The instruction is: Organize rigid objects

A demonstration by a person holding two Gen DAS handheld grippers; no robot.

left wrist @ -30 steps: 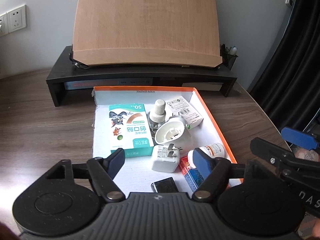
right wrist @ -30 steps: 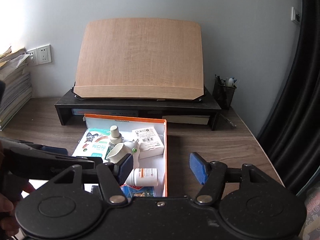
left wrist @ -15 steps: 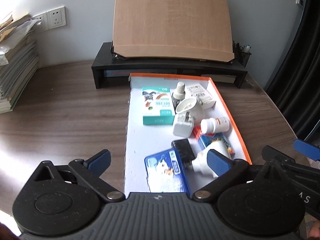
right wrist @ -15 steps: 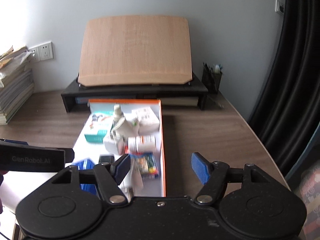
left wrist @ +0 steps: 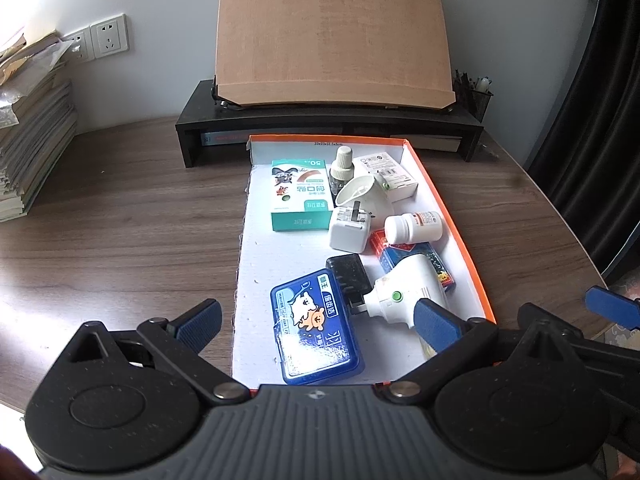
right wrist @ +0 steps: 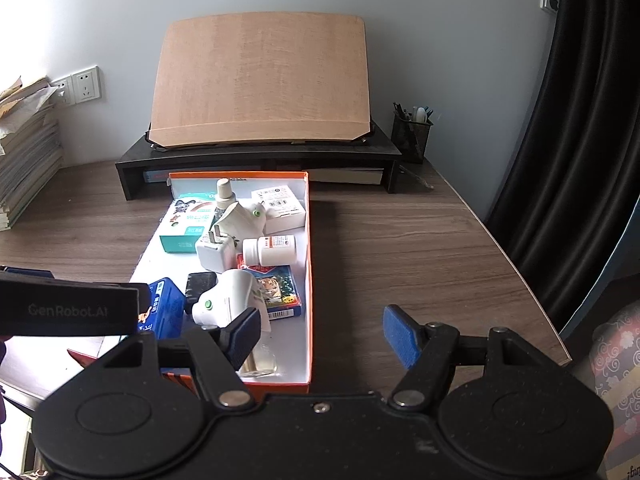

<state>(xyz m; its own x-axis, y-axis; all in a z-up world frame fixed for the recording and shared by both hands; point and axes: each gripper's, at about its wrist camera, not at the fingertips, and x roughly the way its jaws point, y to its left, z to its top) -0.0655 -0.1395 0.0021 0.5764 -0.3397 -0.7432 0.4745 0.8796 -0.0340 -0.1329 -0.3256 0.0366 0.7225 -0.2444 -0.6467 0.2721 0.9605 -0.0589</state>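
An orange-rimmed shallow box (left wrist: 452, 216) (right wrist: 309, 240) lies on the wooden desk and holds several small items: a teal plaster box (left wrist: 300, 196), a white charger (left wrist: 348, 229), a white pill bottle (left wrist: 414, 226) (right wrist: 269, 250), a blue tin (left wrist: 314, 328), a white plug-in device (left wrist: 408, 294) (right wrist: 224, 300), a black adapter (left wrist: 348, 276), a card pack (right wrist: 276, 288). My left gripper (left wrist: 316, 318) is open and empty above the box's near end. My right gripper (right wrist: 324, 334) is open and empty over the box's near right rim.
A black monitor riser (left wrist: 328, 128) with a tilted wooden board (left wrist: 332, 36) stands behind the box. A stack of books (left wrist: 28, 132) is at the far left. A pen holder (right wrist: 412, 134) stands at the back right. A dark curtain (right wrist: 580, 120) hangs by the desk's right edge.
Both grippers have pulled back and up from the box, so the whole box shows now. The blue tin and white plug-in device have come into view. Both grippers stay open.
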